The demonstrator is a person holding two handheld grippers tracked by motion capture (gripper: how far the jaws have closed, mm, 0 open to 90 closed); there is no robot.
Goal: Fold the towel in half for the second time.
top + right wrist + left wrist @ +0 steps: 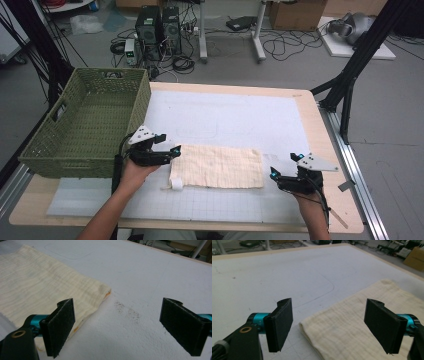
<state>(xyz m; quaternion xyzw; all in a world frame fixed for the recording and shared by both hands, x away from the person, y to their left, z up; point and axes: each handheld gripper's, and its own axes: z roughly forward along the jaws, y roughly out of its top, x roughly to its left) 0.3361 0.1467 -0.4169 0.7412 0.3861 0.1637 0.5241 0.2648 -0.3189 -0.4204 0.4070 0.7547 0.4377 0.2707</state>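
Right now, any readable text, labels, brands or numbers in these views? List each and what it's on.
None readable.
The cream cloth carries a small white tag at its near left corner; too small to tell if it is printed.
The white mat shows faint grid lines and a curved outline, no digits.
The green basket, left gripper and right gripper show no markings.
The computer towers on the floor are too blurred to read.

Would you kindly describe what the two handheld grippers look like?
Both the left gripper and right gripper are black, with teal collars behind flat, rectangular, foam-like black pads. Each carries a grey three-cornered plate on top and trails a black cable.
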